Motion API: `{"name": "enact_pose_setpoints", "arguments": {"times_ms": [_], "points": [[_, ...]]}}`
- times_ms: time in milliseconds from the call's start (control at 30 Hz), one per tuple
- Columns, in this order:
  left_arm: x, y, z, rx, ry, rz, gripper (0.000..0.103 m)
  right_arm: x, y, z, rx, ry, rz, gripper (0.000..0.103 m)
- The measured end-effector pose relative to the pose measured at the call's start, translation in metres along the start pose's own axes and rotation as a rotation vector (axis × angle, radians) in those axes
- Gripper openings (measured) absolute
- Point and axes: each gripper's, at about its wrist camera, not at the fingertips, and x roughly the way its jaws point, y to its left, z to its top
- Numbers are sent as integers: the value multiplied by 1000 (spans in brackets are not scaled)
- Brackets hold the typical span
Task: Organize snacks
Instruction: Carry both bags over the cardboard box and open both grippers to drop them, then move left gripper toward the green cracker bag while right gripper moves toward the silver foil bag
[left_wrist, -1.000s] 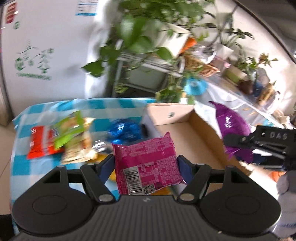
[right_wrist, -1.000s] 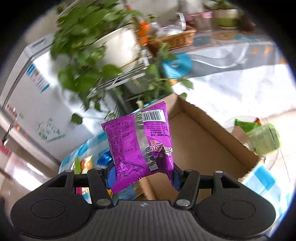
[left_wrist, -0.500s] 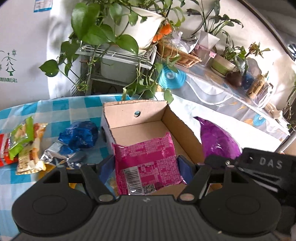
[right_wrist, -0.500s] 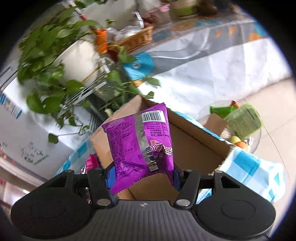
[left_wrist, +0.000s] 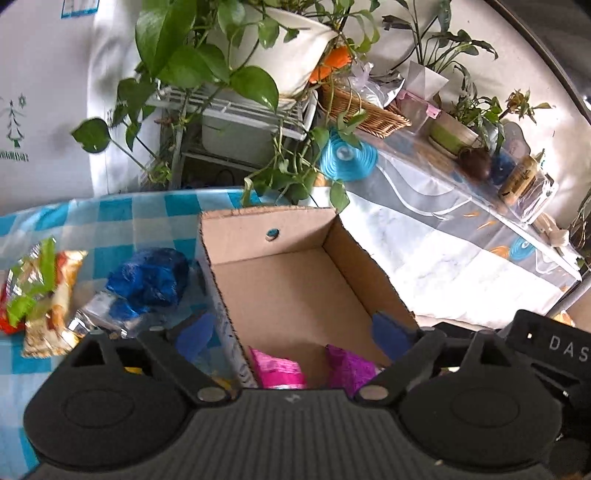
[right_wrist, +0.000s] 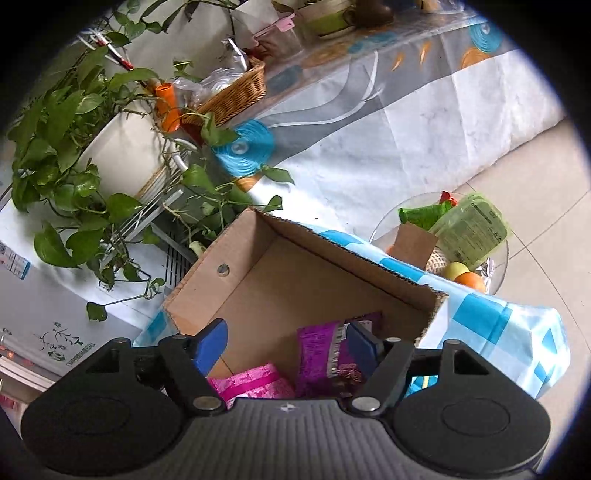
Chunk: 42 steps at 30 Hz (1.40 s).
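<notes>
The pink snack packet (left_wrist: 277, 371) and the purple snack packet (right_wrist: 325, 356) lie side by side on the cardboard box (left_wrist: 295, 291) floor, just below both claws. The left claw (left_wrist: 291, 332) has just been opening, nothing between its jaws. The right claw (right_wrist: 282, 341) has also just been opening, released; the purple packet sits beside its right finger. Left of the left claw, other snacks (left_wrist: 147, 280) lie on the checked table (left_wrist: 110, 218).

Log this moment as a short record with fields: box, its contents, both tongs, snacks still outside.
box: cardboard box, open top, on the blue checked tablecloth
contents: pink packet and purple packet lying side by side at the near end
left tongs: jaws have just been opening, apart, over the box, nothing gripped
right tongs: jaws have just been opening, purple packet lies below them, not pinched
outside: blue packet, green and orange packets on the cloth beside the box
</notes>
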Motion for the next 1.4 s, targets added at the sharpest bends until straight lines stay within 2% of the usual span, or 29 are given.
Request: {"name": "enact_pose_setpoints", "arguments": {"times_ms": [200, 600, 800, 1000, 1400], "points": [[-14, 23, 5, 8, -17, 26, 96, 1, 8, -3, -38, 18, 38, 83], [-38, 84, 11, -19, -26, 83, 97, 1, 44, -17, -247, 2, 73, 85], [-45, 121, 13, -26, -25, 138, 98, 2, 63, -32, -355, 19, 146, 85], [-50, 158, 14, -31, -14, 197, 98, 6, 84, -53, -477, 62, 205, 85], [-47, 218, 19, -118, -5, 243, 99, 15, 111, -84, -623, 128, 262, 85]]}}
